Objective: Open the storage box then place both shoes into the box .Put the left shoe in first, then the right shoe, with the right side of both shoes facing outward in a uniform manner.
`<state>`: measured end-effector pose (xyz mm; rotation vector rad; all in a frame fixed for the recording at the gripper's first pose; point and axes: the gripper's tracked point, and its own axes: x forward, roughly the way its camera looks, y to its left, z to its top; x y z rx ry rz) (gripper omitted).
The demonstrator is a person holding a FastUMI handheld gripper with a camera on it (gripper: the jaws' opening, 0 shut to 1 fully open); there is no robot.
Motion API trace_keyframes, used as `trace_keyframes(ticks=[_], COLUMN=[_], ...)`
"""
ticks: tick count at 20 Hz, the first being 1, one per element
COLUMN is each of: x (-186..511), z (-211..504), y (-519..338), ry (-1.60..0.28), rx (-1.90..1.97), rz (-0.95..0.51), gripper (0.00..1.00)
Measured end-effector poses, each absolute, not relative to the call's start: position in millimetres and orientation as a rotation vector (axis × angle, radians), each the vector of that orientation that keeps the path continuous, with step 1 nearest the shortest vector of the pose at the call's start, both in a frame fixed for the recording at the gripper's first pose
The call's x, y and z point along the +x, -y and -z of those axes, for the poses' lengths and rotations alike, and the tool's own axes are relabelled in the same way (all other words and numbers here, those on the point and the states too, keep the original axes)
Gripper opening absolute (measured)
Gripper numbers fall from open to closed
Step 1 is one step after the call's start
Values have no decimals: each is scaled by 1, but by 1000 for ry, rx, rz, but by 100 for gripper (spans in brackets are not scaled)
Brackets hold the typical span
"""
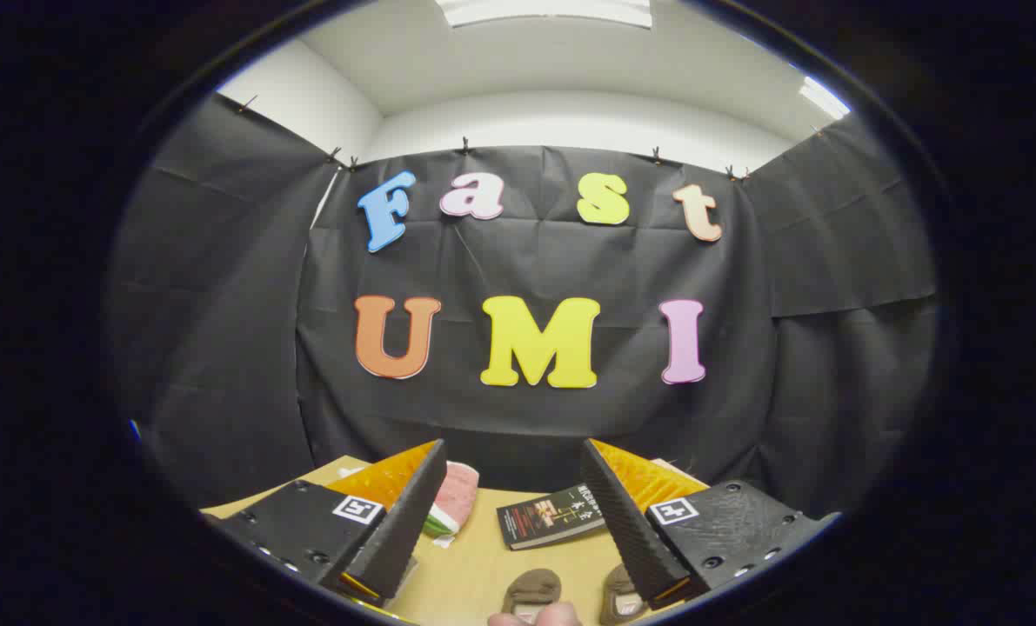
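tool (514, 487) spread wide, shoes (531, 593) below

Booth walled on three sides with black cloth (535, 261), creased, hung from small clips (464, 143) along the top edge. White wall (570, 126) and white ceiling (552, 61) above the cloth. Ceiling light panels (544, 10) lit, overhead and off to one side. Light wooden tabletop (474, 565) below.

bright, even; ceiling lights (545, 10) overhead; edges fisheye-bent; sharp; soft shadows
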<state>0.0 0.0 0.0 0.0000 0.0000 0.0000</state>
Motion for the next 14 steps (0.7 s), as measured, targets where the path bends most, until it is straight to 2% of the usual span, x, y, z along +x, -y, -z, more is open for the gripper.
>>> trace_keyframes(ticks=[14], x=[4], z=[2], y=[8], ry=[-1], rx=[16], rz=[5], gripper=[95])
